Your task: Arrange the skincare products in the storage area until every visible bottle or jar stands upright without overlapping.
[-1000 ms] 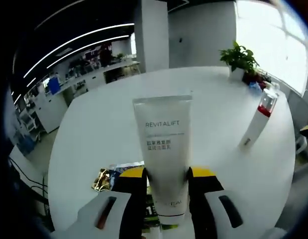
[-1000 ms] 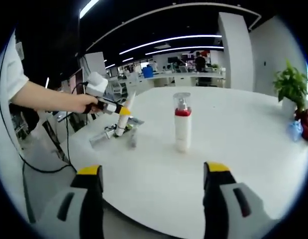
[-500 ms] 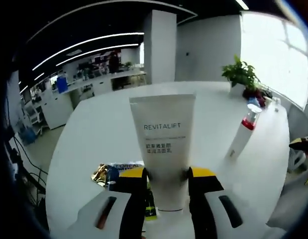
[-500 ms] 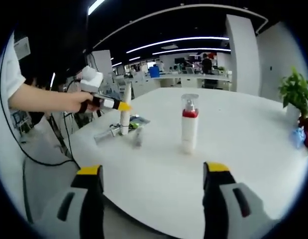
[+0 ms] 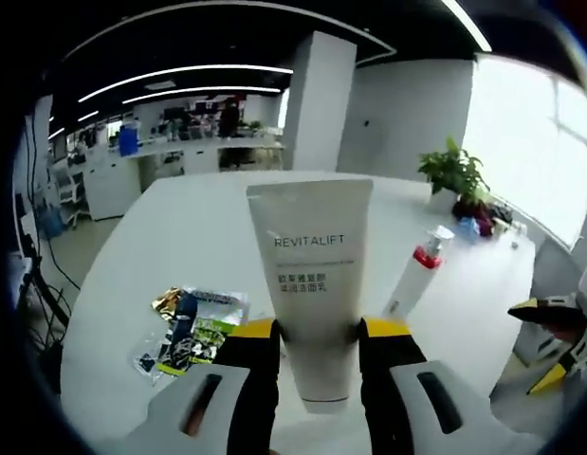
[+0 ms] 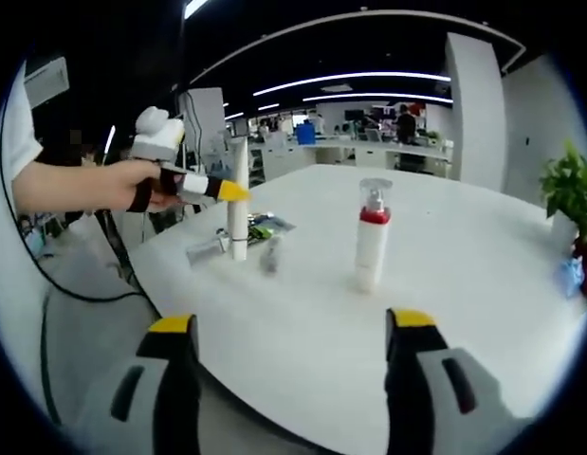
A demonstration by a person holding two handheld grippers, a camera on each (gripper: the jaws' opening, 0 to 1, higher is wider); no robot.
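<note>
The left gripper point(image 5: 317, 346) is closed on the tube point(image 5: 313, 275), which is pinched near its cap end between the two yellow-tipped jaws and held upright with the crimped end uppermost, the word REVITALIFT facing the camera. In the right gripper view the same gripper point(image 6: 225, 190) is seen at the left, gripped by a hand point(image 6: 141, 185), and the tube point(image 6: 239, 204) is stood cap-down on the table point(image 6: 435, 284), touching or just above it. The right gripper point(image 6: 293, 327) is held wide open with nothing between its jaws, low over the near table edge. Compared with one second ago, the tube has been brought from a tilt to the vertical, and the left gripper view has been swung so that the pump bottle point(image 5: 413, 275) now lies nearer the tube and the sachets point(image 5: 193, 327) are shown more fully at the left. In the right gripper view the pump bottle point(image 6: 372, 237), white with a red collar and clear cap, is stood upright, well apart from the tube; a small item point(image 6: 271, 256) and the sachets point(image 6: 265, 227) lie near the tube's foot. The table is white and rounded. A potted plant point(image 5: 451, 171) is set at its far edge near a bright window, and an open office with ceiling light strips and a white pillar is seen behind.
</note>
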